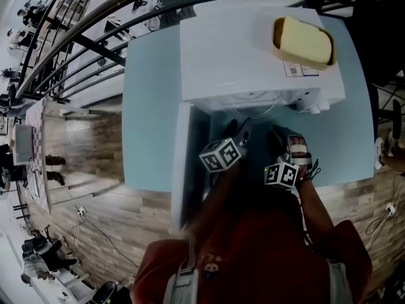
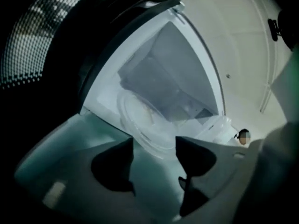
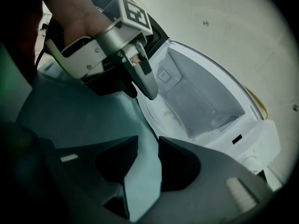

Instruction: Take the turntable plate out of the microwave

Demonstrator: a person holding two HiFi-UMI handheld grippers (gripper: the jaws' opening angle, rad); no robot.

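Note:
The glass turntable plate [image 2: 142,120] lies flat on the floor of the open white microwave [image 1: 253,56]; its near rim [image 3: 161,110] also shows in the right gripper view. My left gripper [image 2: 154,149] stands open just in front of the plate's near edge, with nothing between its jaws. In the right gripper view the left gripper [image 3: 142,80] hangs at the cavity's mouth. My right gripper [image 3: 148,146] is beside it, further back from the opening, jaws partly apart and empty over the table. In the head view both the left gripper [image 1: 242,132] and the right gripper [image 1: 276,138] point into the microwave.
The microwave door [image 1: 183,163] is swung open to the left, close beside my left arm. A yellow block [image 1: 304,41] rests on top of the microwave. The microwave stands on a light blue table [image 1: 149,119] with wooden floor around it.

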